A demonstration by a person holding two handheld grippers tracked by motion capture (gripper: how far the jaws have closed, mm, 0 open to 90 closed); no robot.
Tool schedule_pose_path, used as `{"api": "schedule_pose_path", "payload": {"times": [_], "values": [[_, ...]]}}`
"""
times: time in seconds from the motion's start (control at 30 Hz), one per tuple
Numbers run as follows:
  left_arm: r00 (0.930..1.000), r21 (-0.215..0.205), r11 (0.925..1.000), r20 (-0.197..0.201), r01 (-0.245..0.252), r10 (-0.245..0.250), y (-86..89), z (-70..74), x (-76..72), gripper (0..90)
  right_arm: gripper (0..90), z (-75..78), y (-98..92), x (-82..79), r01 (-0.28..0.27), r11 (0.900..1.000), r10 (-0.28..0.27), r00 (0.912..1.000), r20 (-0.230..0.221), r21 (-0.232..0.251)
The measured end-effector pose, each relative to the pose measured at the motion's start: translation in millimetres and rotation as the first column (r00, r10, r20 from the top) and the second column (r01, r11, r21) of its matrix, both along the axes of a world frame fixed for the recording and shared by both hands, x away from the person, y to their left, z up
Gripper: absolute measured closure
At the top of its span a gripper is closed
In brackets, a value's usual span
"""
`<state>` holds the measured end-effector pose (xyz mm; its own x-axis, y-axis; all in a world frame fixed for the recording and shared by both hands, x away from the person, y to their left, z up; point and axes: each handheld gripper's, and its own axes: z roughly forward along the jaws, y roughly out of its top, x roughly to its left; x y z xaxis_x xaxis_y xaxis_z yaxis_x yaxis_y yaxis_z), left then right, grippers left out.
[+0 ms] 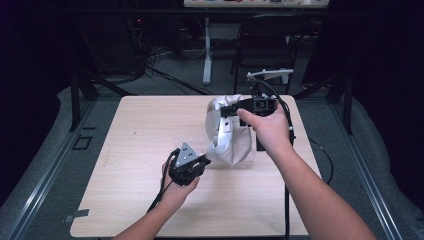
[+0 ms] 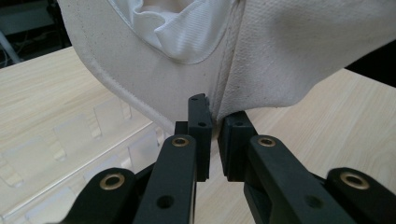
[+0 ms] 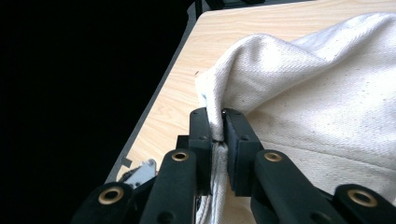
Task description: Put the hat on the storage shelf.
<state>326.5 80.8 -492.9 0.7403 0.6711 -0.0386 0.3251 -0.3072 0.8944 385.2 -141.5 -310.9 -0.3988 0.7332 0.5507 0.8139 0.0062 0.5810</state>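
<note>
1. Overhead, in the high view, the wooden table (image 1: 150,150) carries a white cloth bag (image 1: 227,137) right of centre. The left gripper (image 1: 204,161) sits at the bag's lower left edge, its grey plate on top. The right gripper (image 1: 231,111) is held above the table and grips the bag's upper rim, so the bag hangs open between the two. A black chair (image 1: 267,42) and a white table leg (image 1: 207,50) stand on the floor beyond the far edge. Black cables trail off the near edge.
2. Left gripper view: the jaws pinch a fold of the white cloth bag (image 2: 289,51), pads pressed onto the fabric at a seam. The bag's hem and inner lining hang above and block the far side. A clear plastic tray (image 2: 84,144) lies flat on the table at lower left, just beside the bag.
3. Right gripper view: the jaws clamp a bunched fold of the white cloth bag (image 3: 327,107). The cloth covers the right half; bare table top (image 3: 187,88) shows left of it, then darkness.
</note>
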Motion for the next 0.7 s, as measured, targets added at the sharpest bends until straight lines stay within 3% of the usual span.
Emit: {"api": "schedule_pose_path", "payload": {"times": [0.17,0.33,0.7], "values": [[0.9995,-0.025,0.9995,-0.022,0.021,-0.021,0.3,2.2,9.8,84.9,82.4,-3.3,-3.3,4.2,0.013,1.0,-0.013,0.9999,-0.002,0.008],[0.9987,-0.016,0.9993,-0.038,0.032,-0.033,-0.3,0.2,19.7,84.9,82.3,-8.2,-5.3,9.6,0.028,1.0,-0.028,0.9996,-0.007,0.001],[0.9974,-0.01,0.9991,-0.06,0.041,-0.041,8.2,-10.2,26.8,84.8,82.3,-20.1,-1.3,15.2,0.027,1.0,-0.027,0.9993,-0.025,-0.002]]}}
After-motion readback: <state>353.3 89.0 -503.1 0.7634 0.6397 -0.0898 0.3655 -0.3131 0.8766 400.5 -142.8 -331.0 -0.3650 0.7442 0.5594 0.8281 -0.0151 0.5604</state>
